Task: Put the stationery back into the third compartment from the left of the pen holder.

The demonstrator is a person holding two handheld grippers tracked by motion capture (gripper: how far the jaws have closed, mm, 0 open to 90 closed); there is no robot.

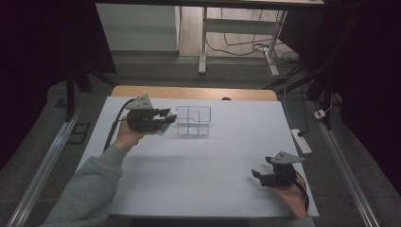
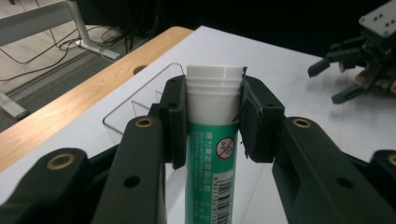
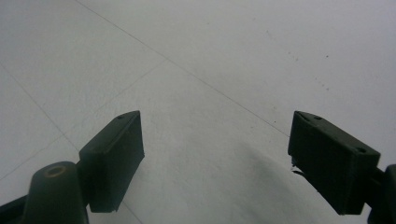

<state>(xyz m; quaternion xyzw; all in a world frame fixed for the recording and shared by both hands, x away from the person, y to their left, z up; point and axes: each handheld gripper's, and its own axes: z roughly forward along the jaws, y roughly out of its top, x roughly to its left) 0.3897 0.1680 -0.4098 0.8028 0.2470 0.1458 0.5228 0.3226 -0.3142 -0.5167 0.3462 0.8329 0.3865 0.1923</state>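
While our left gripper [image 2: 212,116] has its fingers [image 2: 259,116] clamped on the green tube [image 2: 210,154] just below its white cap, the tube hangs beside the clear divided organizer [image 1: 194,121] — picked up, we judge, but not yet dropped into a compartment. Our right gripper [image 1: 265,176] waits well apart, fingers spread and empty, over the white tabletop [image 1: 203,175] — dark room, cables on the floor behind.

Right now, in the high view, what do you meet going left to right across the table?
Left gripper holding a green tube → clear wire rack → right gripper, open over the white table.
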